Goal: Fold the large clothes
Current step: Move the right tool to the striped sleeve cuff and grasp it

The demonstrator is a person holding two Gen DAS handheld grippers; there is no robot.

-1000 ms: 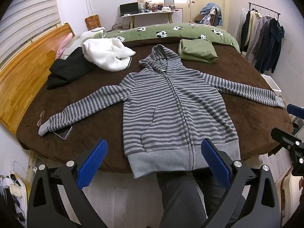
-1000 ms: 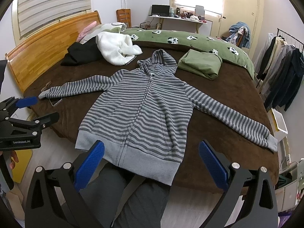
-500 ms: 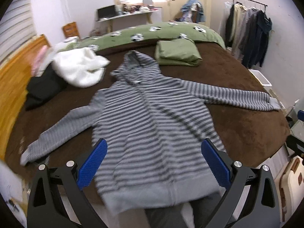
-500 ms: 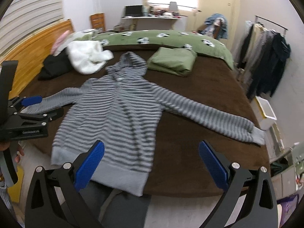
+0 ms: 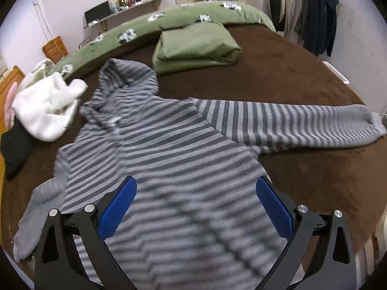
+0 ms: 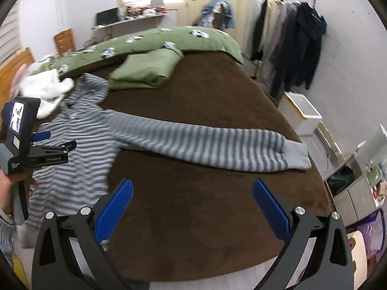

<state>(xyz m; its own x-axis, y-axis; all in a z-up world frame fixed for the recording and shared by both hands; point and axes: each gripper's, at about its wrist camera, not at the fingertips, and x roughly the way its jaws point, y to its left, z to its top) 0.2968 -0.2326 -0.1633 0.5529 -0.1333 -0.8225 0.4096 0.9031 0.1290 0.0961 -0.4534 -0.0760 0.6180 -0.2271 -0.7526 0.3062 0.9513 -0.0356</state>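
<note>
A grey striped hoodie (image 5: 169, 149) is spread flat, front up, on a bed covered by a brown blanket (image 5: 302, 79). Its hood (image 5: 125, 77) is pointed toward the far side of the bed, and its right sleeve (image 6: 208, 142) is stretched straight out across the blanket, with the cuff (image 6: 296, 155) laid near the bed's edge. The near part of the body is blurred in the left wrist view.

The left gripper (image 5: 196, 207) is held low over the hoodie's body; its blue pads (image 5: 118, 207) are spread wide apart and nothing is gripped between them. The right gripper (image 6: 192, 209) is held over bare blanket just beside the hoodie's body and short of the sleeve; its pads (image 6: 271, 209) are likewise spread wide with nothing between them. In the right wrist view the left gripper is seen from the side, held in a hand (image 6: 12, 186) above the hoodie.

Beyond the hood, a folded green cloth (image 5: 196, 46) is laid on the blanket, with a green quilt (image 6: 150, 41) behind it. A white garment (image 5: 46, 106) is heaped left of the hood. Dark coats are hung on a rack (image 6: 292, 43) by the wall.
</note>
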